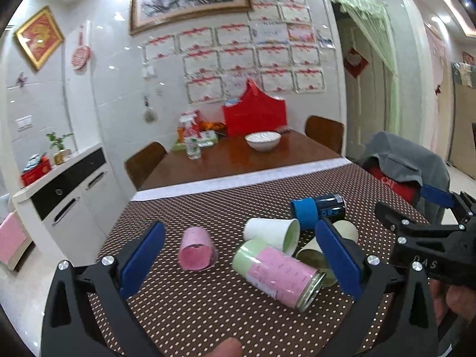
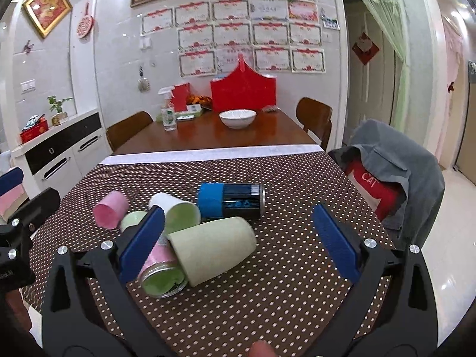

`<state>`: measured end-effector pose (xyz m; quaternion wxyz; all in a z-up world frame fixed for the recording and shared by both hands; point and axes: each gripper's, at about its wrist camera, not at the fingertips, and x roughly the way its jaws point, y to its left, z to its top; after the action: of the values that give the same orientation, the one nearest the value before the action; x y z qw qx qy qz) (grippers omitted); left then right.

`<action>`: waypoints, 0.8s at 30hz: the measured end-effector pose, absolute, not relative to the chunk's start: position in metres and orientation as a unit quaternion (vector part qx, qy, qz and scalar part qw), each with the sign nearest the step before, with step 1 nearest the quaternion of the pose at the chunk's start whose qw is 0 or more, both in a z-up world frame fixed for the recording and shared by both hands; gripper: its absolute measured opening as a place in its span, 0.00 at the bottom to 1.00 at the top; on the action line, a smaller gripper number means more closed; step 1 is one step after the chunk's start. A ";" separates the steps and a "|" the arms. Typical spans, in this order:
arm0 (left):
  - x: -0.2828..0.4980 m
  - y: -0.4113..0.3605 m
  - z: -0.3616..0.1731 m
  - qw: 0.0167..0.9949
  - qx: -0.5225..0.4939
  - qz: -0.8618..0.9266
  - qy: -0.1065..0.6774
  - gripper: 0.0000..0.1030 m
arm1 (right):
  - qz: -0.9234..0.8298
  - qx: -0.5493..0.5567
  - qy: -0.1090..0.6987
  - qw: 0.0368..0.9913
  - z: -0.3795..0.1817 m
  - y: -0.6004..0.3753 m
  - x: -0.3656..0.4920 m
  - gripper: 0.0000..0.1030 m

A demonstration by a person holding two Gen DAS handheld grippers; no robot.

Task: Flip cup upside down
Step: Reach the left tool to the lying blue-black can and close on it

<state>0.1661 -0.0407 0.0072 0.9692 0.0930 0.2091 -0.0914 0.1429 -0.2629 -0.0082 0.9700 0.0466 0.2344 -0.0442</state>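
On the dotted tablecloth [image 2: 282, 267] five containers lie on their sides in one loose cluster: a pink cup [image 1: 195, 248], a white cup [image 1: 272, 232], a pale green cup [image 2: 212, 250], a glass jar [image 1: 276, 270] with green and pink wrapping, and a dark can [image 2: 232, 200] with a blue band. The pale green cup lies nearest to the right gripper [image 2: 239, 245], which hovers above the cloth with its blue pads far apart and nothing between them. The left gripper [image 1: 241, 261] is also spread wide and empty, held low over the jar and the pink cup.

Only the left view shows the right gripper from the side, with part of a hand [image 1: 455, 300] behind it. Only the right view shows the whole pale green cup. Behind the cloth stands one white bowl [image 2: 237, 118] on a wooden table [image 2: 208, 139], and one chair [image 2: 395, 166] covered with grey cloth is at the right.
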 end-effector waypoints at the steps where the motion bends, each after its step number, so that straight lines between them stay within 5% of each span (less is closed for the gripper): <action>1: 0.178 -0.045 0.006 0.965 0.099 -0.103 0.221 0.96 | -0.048 0.048 0.239 0.969 -0.009 -0.267 0.148 0.94; 24: 0.359 -0.176 -0.060 0.801 0.333 -0.321 0.379 0.96 | -0.093 0.099 0.333 0.933 -0.061 -0.341 0.244 0.94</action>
<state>0.3589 -0.1757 -0.0605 0.8014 0.3332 0.3792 -0.3209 0.2444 -0.3407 -0.0609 0.9331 0.0993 0.3329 -0.0931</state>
